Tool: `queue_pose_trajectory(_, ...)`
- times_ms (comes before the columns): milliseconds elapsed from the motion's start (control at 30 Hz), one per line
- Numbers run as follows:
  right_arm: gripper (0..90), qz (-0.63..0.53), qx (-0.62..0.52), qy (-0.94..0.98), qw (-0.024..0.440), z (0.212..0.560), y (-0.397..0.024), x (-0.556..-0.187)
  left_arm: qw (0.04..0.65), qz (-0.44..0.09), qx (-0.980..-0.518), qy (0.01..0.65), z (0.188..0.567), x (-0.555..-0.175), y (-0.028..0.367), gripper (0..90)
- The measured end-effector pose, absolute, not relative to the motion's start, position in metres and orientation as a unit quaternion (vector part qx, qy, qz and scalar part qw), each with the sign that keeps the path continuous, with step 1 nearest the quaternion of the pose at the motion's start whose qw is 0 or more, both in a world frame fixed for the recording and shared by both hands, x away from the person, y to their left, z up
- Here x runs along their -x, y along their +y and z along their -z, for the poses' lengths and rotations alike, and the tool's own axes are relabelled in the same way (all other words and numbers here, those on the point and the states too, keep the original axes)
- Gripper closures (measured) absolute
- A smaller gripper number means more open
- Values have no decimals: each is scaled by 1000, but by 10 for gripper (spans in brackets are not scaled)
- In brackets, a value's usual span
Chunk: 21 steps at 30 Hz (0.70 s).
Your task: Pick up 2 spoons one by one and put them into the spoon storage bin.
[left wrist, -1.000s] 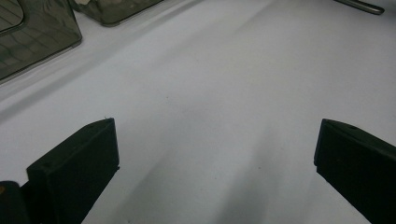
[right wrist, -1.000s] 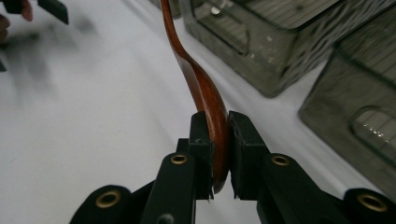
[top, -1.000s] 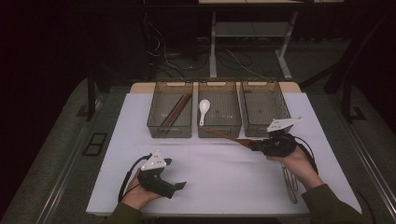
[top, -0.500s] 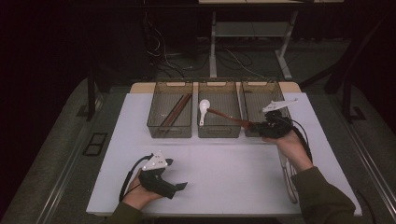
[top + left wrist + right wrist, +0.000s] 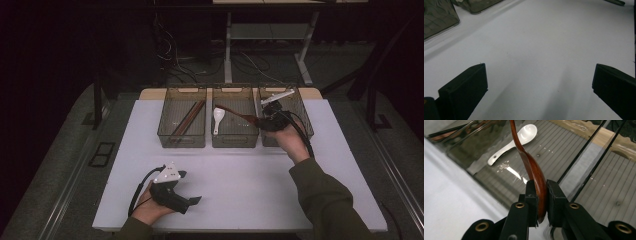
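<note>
Wooden spoon, dark reddish brown, is clamped at its broad end between the jaws of the right gripper, whose pads press on both of its faces. In the right gripper view the spoon's slender part curves up and away from the jaws, over the middle bin. In the high view the spoon hangs in the air above that bin, its free end pointing toward the bin's left rear corner, while the right gripper sits at the bin's right wall, over the divide with the right bin.

On the middle bin's slatted floor lies a white ceramic spoon, bowl toward the rear, just beneath the wooden one and apart from it. Left of the middle bin stands the left bin, which holds long brown sticks lying diagonally. All three bins are smoky and see-through, side by side at the far edge of the white counter.

Well in front of the middle bin and to its left, the left gripper rests low at the counter's near edge in the person's hand. Its jaws stand wide apart with bare counter between them, gripping nothing.
</note>
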State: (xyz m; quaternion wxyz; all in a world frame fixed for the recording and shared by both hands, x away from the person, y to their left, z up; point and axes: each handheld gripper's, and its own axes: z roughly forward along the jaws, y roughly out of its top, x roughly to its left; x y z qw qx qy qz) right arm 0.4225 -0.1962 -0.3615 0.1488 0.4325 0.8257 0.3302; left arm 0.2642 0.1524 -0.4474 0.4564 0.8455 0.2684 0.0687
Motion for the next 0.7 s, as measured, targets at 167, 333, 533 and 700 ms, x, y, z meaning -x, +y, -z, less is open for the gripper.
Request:
queue_pose_trajectory(167, 799, -326, -441, 823, 147, 367, -188, -433, 454, -69, -848, 264, 447, -264, 151, 0)
queue_pose_trajectory(333, 757, -328, -448, 819, 142, 371, -184, -438, 454, -67, -849, 263, 448, -264, 151, 0)
queue_pose_trajectory(533, 624, -339, -438, 820, 144, 371, -186, -438, 454, -66, -849, 261, 448, -264, 150, 0)
queue_pose_trajectory(700, 576, -353, -427, 820, 144, 369, -188, -435, 454, -66, -849, 261, 448, -264, 150, 0)
